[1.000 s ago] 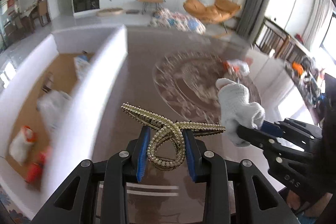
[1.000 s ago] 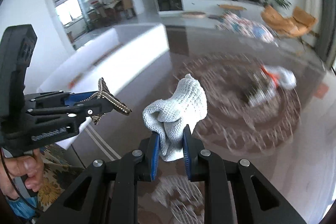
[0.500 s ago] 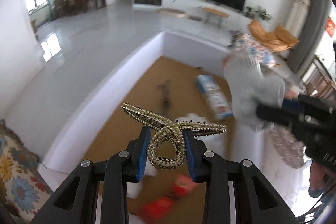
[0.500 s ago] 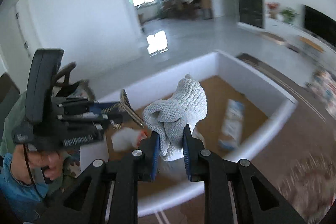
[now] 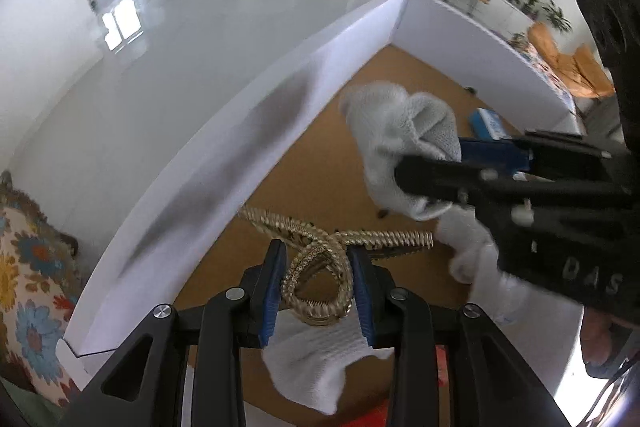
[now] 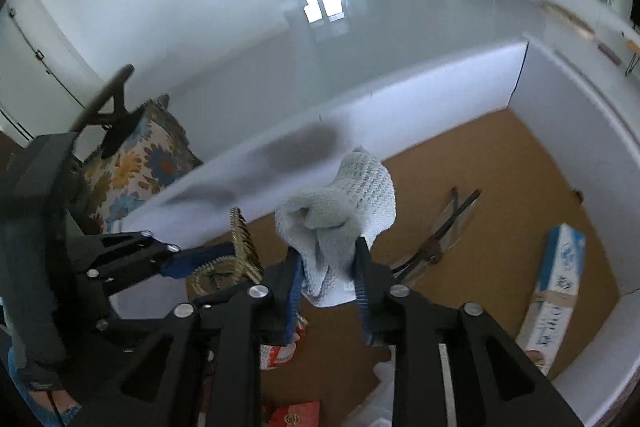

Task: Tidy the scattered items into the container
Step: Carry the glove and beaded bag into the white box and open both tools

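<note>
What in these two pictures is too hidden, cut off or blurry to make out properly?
- Red packet, right wrist view: cut off by the bottom edge and the right gripper; print unreadable.
- White cloth on the box floor, left wrist view: partly behind the left gripper and the gold hair claw.
- Blue carton, left wrist view: mostly hidden by the knitted glove.

hair claw (image 5: 320,263): 1 | white gloves (image 6: 340,211): 2 | blue-white box (image 6: 556,275): 1 | container (image 6: 440,95): 1

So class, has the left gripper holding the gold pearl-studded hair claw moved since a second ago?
Yes. The left gripper with the gold hair claw swung from the brown table to above the white-walled container.
</note>
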`<state>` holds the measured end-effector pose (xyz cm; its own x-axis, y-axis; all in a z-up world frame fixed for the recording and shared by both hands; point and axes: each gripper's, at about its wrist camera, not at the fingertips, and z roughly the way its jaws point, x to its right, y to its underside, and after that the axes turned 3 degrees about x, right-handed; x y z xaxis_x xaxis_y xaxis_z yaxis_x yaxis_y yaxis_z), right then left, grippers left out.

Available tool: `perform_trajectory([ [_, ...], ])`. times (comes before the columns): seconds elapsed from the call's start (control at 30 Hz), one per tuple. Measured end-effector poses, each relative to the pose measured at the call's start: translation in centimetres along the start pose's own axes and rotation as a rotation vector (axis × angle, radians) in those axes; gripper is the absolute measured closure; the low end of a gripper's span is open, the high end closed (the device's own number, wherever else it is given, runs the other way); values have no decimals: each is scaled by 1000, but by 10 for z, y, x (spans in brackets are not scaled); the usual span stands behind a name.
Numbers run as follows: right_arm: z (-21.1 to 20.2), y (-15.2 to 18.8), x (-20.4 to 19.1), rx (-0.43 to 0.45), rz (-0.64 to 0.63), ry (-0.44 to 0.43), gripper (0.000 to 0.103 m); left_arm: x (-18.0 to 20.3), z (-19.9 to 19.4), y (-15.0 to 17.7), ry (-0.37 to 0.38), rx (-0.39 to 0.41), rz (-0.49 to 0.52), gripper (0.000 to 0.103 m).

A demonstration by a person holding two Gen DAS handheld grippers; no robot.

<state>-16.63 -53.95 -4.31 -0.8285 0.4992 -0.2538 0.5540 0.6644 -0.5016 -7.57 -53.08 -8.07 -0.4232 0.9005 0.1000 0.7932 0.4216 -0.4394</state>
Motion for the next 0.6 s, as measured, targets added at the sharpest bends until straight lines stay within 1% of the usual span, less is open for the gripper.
perform_trajectory([
  [0.03,3,0,1,5,5,11,56,-2,1,1,1,-3,-10,52],
  [0.07,5,1,2,12,10,20,54,-5,1,2,2,-7,-20,47],
  [0.1,3,3,3,22,17,20,54,-7,1,3,1,-9,-28,39],
  [0.13,1,4,4,32,26,21,54,-8,0,4,-5,-5,-31,35],
  [0.27,-24,12,2,85,89,12,53,-6,-11,7,-15,21,-32,34],
  [0.4,-50,25,6,128,128,5,53,4,-29,9,-61,60,15,34],
  [0.6,-91,57,5,182,155,0,53,43,-66,19,-100,149,102,34],
])
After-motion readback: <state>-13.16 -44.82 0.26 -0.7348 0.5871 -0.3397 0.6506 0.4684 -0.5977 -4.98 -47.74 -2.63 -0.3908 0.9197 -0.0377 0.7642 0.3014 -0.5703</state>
